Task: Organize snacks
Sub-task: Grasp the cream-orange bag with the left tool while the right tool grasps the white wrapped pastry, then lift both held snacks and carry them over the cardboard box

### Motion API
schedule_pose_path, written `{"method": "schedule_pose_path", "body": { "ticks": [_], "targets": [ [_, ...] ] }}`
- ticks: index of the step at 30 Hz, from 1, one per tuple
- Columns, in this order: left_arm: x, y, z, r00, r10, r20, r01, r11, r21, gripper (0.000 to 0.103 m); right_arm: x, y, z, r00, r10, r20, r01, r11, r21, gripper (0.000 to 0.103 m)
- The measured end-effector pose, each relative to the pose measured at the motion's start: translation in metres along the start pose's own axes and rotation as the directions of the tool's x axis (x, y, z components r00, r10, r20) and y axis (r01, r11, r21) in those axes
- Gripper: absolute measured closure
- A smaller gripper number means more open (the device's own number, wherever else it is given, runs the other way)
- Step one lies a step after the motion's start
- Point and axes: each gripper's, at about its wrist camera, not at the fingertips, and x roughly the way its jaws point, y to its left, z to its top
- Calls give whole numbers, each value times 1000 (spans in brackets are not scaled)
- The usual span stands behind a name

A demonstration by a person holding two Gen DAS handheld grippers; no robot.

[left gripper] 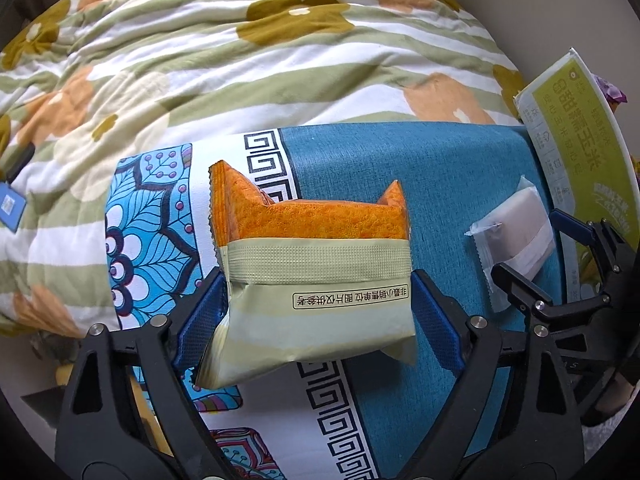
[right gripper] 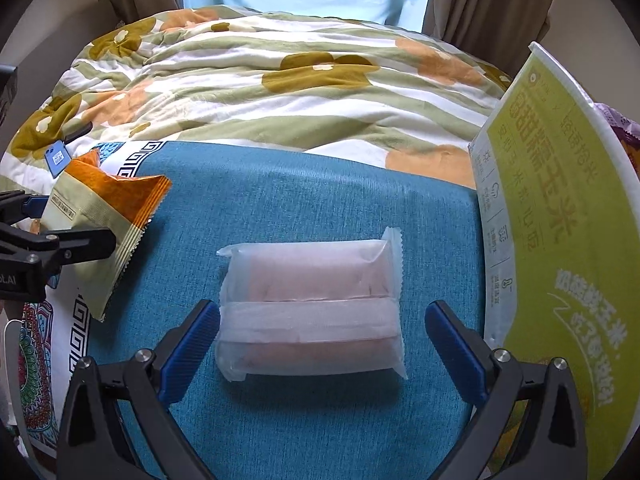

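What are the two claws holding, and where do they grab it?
The left claw pinches the orange snack packet by its pale lower sides. The right claw is open around the white packet, holding nothing.

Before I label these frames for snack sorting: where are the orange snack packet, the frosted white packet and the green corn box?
orange snack packet [left gripper: 312, 280], left wrist view, pale band.
frosted white packet [right gripper: 312, 304], right wrist view, middle band.
green corn box [right gripper: 560, 216], right wrist view, printed face.

Green corn box [right gripper: 560, 216] cut off by right edge; purple packet [right gripper: 618, 128] mostly hidden behind it; blue card [right gripper: 58, 158] print unreadable.
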Motion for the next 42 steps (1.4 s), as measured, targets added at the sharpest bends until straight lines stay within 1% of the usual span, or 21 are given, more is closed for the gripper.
{"method": "schedule_pose_path", "body": {
  "ticks": [5,7,15,19,23,25,28,29,33,36,39,42],
  "targets": [
    [-3,-1,-1,1000,-12,6,12,1000,2,22,9,3,1,1000,9,-6,-9,1000,-23,1],
    [-5,0,-2,1000,-15,4,15,1000,0,23,13,4,0,1000,21,-11,-21,999,-24,1],
    [-14,4,-15,1000,-22,16,22,1000,-19,23,21,-4,-1,994,105,0,-105,993,54,1],
    [-21,7,-21,999,-27,29,28,999,-38,23,21,-1,0,995,103,13,-103,993,53,1],
    [-27,11,-27,998,-38,41,41,997,-60,23,18,5,0,994,104,21,-104,994,23,15],
    [-31,11,-30,998,-39,44,42,997,-67,23,18,8,0,995,94,16,-94,995,12,18],
    [-40,11,-34,997,-37,62,42,996,-75,23,16,7,0,995,100,22,-101,995,15,27],
    [-44,11,-35,997,-37,69,43,996,-80,23,14,7,0,994,107,29,-107,994,17,31],
    [-64,11,-39,994,-35,105,45,994,-98,23,8,15,-5,992,121,29,-121,993,-4,32],
    [-84,7,-41,991,-29,134,43,994,-104,23,-3,19,-8,989,144,35,-144,990,5,32],
    [-108,-1,-40,986,-29,166,47,993,-105,23,-26,18,-7,984,167,59,-168,985,27,32],
    [-133,-15,-36,978,-37,204,56,995,-87,23,-58,13,-3,979,179,102,-184,982,46,32]
  ]
}}
